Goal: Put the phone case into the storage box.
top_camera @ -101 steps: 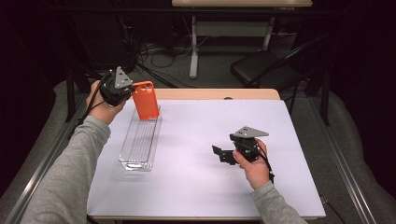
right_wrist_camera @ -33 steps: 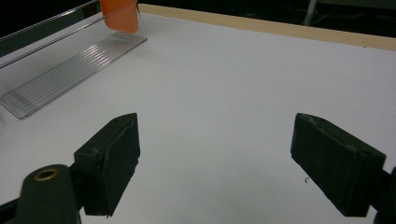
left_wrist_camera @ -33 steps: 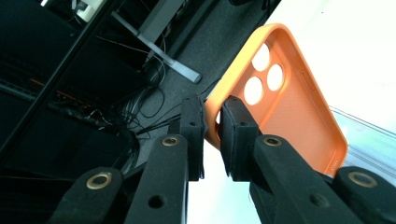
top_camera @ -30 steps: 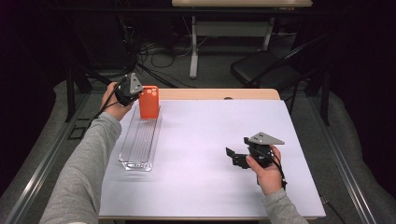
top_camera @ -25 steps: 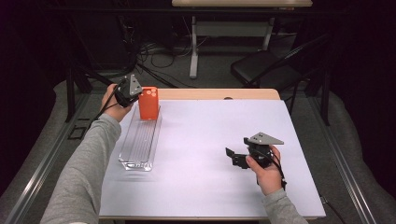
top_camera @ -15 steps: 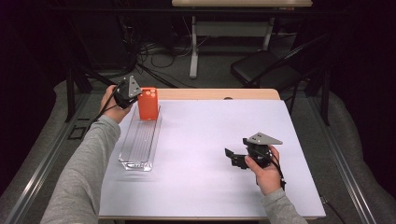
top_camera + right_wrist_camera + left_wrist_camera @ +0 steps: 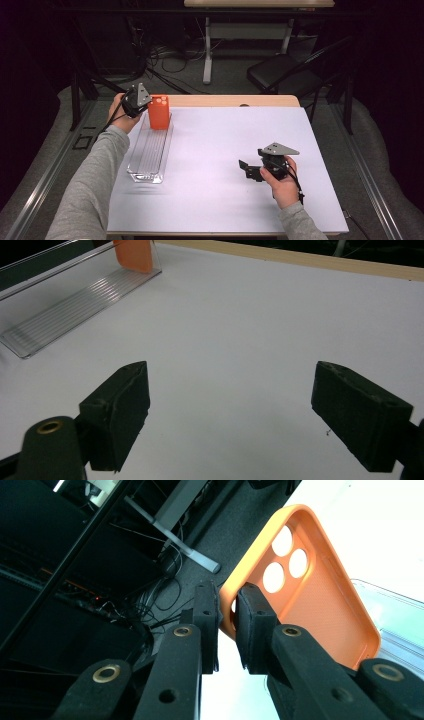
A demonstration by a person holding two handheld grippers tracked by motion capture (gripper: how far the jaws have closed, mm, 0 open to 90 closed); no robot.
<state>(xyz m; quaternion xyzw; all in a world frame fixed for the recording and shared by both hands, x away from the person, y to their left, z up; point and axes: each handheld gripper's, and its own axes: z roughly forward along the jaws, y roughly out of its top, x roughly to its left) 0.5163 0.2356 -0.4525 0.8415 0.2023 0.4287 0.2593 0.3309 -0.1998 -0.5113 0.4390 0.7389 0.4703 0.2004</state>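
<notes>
Orange and matte, the phone case stands upright at the far end of the clear ribbed tray, its lower part cut off in the left gripper view. The left gripper pinches the case's rim beside three round camera holes. Well to the right of the tray, the right gripper rests with jaws spread over bare white tabletop, nothing between them.

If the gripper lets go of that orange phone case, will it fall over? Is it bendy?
The orange phone case looks like a thin open shell with camera holes, so it is probably light and a bit bendy. It stands on end at the far end of the clear tray, pinched at one edge by the left gripper. Tall and thin like that, it would likely tip if released.
</notes>
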